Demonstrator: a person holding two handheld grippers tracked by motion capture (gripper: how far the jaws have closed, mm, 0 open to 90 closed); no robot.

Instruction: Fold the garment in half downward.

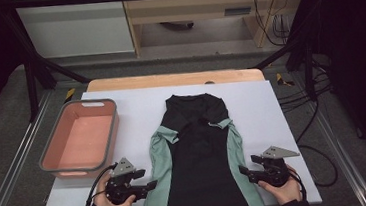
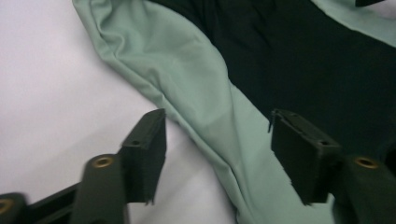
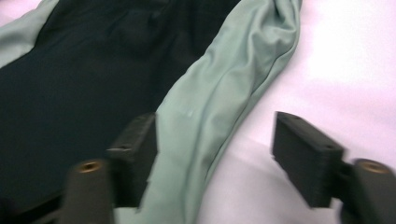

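A black shirt with pale green sides [image 1: 199,152] lies flat on the white table cover [image 1: 261,106], collar toward the far edge. My left gripper [image 1: 150,185] is at the shirt's lower left edge, open, its jaws either side of the green side panel [image 2: 205,93]. My right gripper [image 1: 243,170] is at the lower right edge, open, with the green panel [image 3: 219,102] lying between its jaws. Neither gripper has closed on the cloth.
A pink basin with a grey rim [image 1: 55,157] stands empty at the left of the table. The wooden table edge [image 1: 174,78] shows at the back. Cables [image 1: 320,146] trail off the right side.
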